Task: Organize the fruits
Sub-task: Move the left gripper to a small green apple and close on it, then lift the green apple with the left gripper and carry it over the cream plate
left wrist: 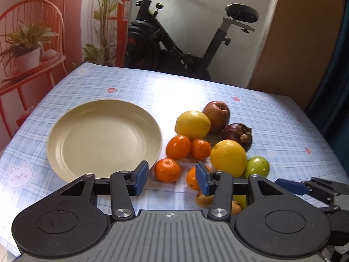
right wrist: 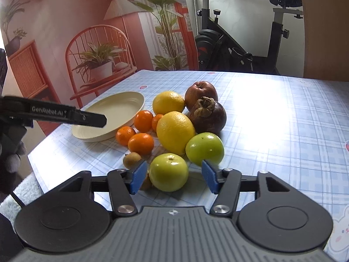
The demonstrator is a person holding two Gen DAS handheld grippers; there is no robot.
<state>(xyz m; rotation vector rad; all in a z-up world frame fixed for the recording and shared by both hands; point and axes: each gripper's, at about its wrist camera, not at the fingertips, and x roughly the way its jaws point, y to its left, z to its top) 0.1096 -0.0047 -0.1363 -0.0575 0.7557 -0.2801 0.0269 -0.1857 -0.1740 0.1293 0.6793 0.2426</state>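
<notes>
The fruits sit piled on the counter (left wrist: 272, 118) right of an empty cream plate (left wrist: 104, 138). The left tool (left wrist: 172, 179) hovers partly open near a tangerine (left wrist: 167, 169), gripping nothing. The right tool (right wrist: 174, 175) stands partly open around a green apple (right wrist: 169, 171), pads not touching.

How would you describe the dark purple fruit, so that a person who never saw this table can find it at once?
Start at the cream plate on the blue checked tablecloth; the fruit pile lies beside it. On the pile's side away from the plate, behind the green apple and touching the reddish-brown apple, sits the dark purple fruit. Only it has a dry, brown, leafy cap.
</notes>
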